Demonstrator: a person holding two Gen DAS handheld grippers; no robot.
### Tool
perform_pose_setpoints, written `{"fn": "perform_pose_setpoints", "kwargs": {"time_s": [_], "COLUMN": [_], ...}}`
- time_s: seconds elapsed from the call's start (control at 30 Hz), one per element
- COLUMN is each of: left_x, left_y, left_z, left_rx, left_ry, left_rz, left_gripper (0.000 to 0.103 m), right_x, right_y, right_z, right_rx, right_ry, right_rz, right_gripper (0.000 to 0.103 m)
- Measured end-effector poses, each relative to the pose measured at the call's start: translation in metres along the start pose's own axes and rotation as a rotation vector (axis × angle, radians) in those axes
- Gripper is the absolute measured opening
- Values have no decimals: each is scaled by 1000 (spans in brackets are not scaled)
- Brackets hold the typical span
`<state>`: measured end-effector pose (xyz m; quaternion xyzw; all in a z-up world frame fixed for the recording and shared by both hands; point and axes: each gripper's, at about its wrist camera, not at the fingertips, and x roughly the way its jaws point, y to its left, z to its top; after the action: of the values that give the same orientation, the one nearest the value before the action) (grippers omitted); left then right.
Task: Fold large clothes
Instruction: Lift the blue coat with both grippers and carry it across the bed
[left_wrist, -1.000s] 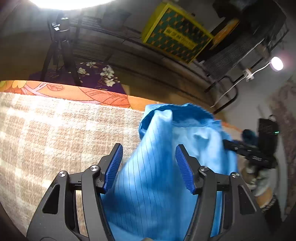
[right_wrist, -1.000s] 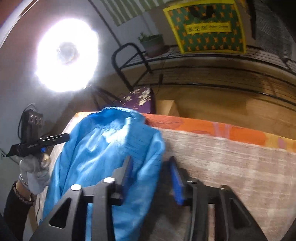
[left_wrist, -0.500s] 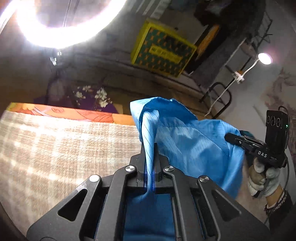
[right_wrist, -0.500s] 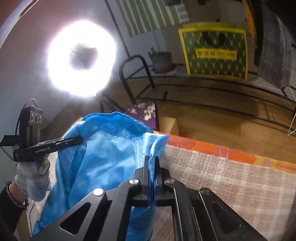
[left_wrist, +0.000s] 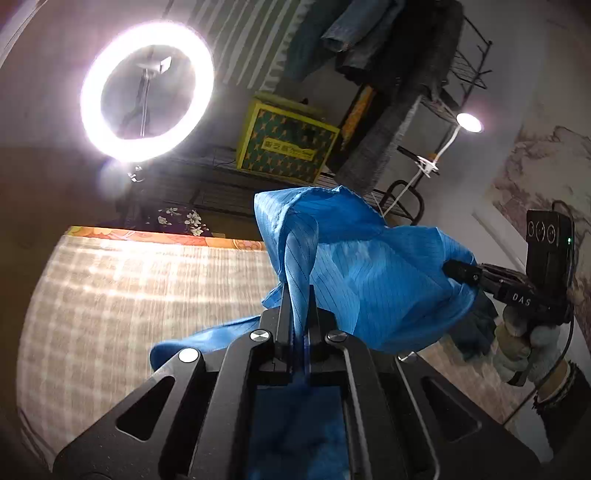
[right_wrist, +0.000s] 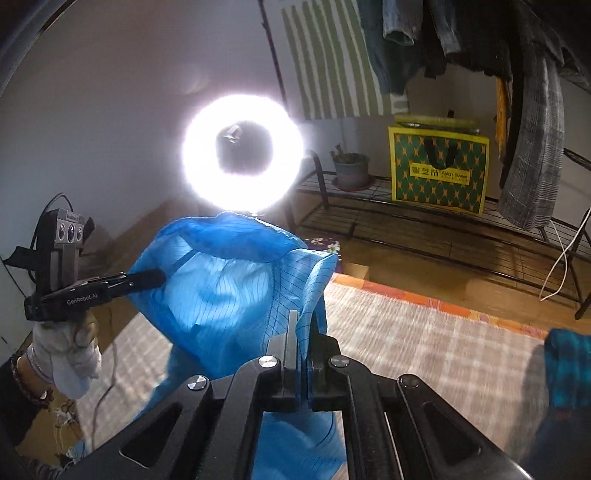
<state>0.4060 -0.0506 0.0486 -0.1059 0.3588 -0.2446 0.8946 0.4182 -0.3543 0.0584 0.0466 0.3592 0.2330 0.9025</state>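
Observation:
A large blue pinstriped garment (left_wrist: 373, 277) hangs in the air between my two grippers, above the checked beige blanket (left_wrist: 129, 295). My left gripper (left_wrist: 297, 295) is shut on one edge of the garment. My right gripper (right_wrist: 303, 321) is shut on another edge of the garment (right_wrist: 221, 291). In the left wrist view the right gripper (left_wrist: 461, 273) shows at the right, its tips in the cloth. In the right wrist view the left gripper (right_wrist: 147, 277) shows at the left, its tips in the cloth. The cloth sags between them.
A bright ring light (right_wrist: 242, 153) stands beyond the bed. A black wire rack holds a green and yellow bag (right_wrist: 437, 173) and a potted plant (right_wrist: 351, 168). Clothes hang at the upper right (right_wrist: 532, 129). A dark teal cloth (right_wrist: 569, 365) lies on the blanket at right.
Both grippers were open around the garment lying on the blanket; they shut on its edges and lifted it up off the bed, with both views tilting upward.

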Motion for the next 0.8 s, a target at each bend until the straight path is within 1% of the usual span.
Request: {"fn": "perform_pose_setpoints", "kwargs": {"time_s": [0.07, 0.17, 0.3, 0.4, 0.57, 0.67, 0.8], "left_x": [-25, -50, -80, -97, -111, -111, -109], "left_y": [-10, -19, -27, -33, -41, -44, -54], "left_z": [-16, -40, -81, -118, -174, -204, -238], "left_rx": [3, 2, -11, -19, -27, -29, 27], "left_ry": [-9, -3, 11, 39, 104, 152, 241], "left_rz": [-7, -8, -2, -2, -1, 2, 22], "left_gripper": [0, 0, 0, 0, 0, 1, 1], "right_x": [-18, -46, -72, -85, -98, -102, -107], "right_y": [12, 37, 60, 76, 94, 97, 104], "right_z": [-11, -36, -78, -112, -164, -193, -216], "right_rx": [7, -20, -11, -17, -25, -20, -57], "right_ry": [3, 11, 36, 63, 112, 142, 171], "right_rz": [10, 2, 21, 24, 23, 18, 8], "right_gripper": [0, 0, 0, 0, 0, 0, 1]}}
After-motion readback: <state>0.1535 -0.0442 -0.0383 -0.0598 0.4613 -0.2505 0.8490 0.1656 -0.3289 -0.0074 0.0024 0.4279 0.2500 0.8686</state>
